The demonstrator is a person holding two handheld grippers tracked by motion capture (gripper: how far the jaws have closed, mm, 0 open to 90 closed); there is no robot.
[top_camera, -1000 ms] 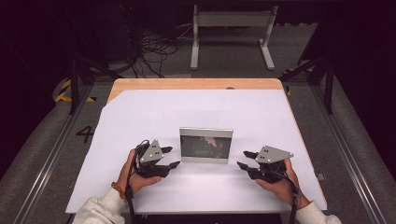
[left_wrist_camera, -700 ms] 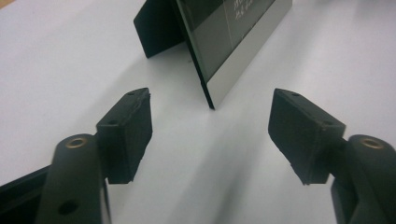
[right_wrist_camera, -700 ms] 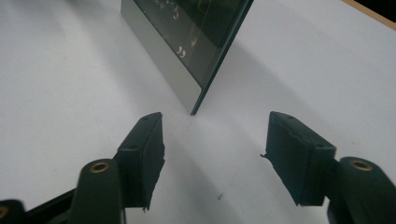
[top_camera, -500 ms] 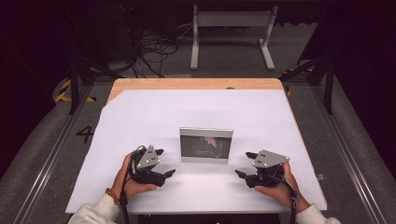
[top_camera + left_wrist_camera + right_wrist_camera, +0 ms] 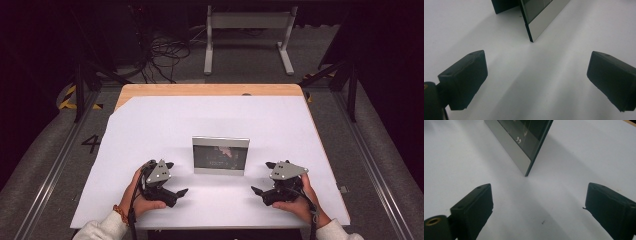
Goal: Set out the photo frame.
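Jaws on left gripper (image 5: 175, 179) and right gripper (image 5: 263, 177) just opened wide, empty; frame (image 5: 220, 155) at centre untouched, grasp next.

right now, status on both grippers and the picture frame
Left gripper and right gripper open, jaws just been opening, nothing between them. Picture frame upright on the white table cover, between the grippers, untouched. Nothing in the way.
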